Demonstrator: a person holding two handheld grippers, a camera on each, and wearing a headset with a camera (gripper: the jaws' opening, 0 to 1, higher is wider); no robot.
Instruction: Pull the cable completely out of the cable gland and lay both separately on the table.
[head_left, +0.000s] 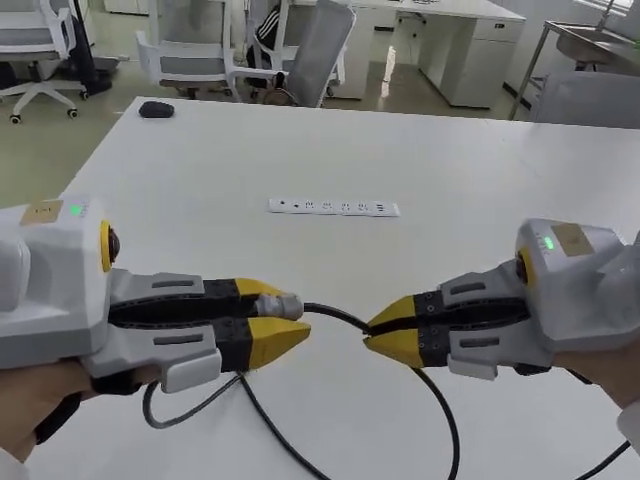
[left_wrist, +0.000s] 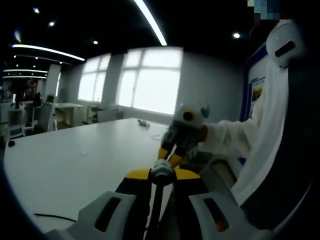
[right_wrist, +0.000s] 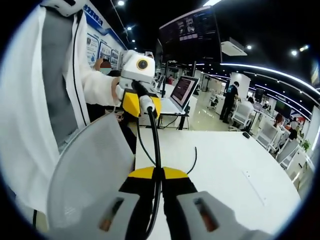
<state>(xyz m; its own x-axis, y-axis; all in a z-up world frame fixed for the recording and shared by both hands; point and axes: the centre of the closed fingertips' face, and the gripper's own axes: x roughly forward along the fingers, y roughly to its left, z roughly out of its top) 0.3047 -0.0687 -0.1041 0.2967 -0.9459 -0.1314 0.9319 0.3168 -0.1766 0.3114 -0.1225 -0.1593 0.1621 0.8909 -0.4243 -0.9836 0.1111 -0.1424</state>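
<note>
The cable gland (head_left: 283, 304) sits above the desk (head_left: 450, 180), clamped between the yellow jaws of the left gripper (head_left: 298, 318), its grey end facing the other tool. The black cable (head_left: 335, 314) leaves that end and arcs a short way to the right gripper (head_left: 372, 331), whose jaws are pressed together on it near the gland. This opposed hold likely lets one side anchor the fitting while the other draws the cord out along its axis. Behind the gland, slack cable loops on the desk toward the person. A white power strip (head_left: 333, 207) lies well beyond the gland.
</note>
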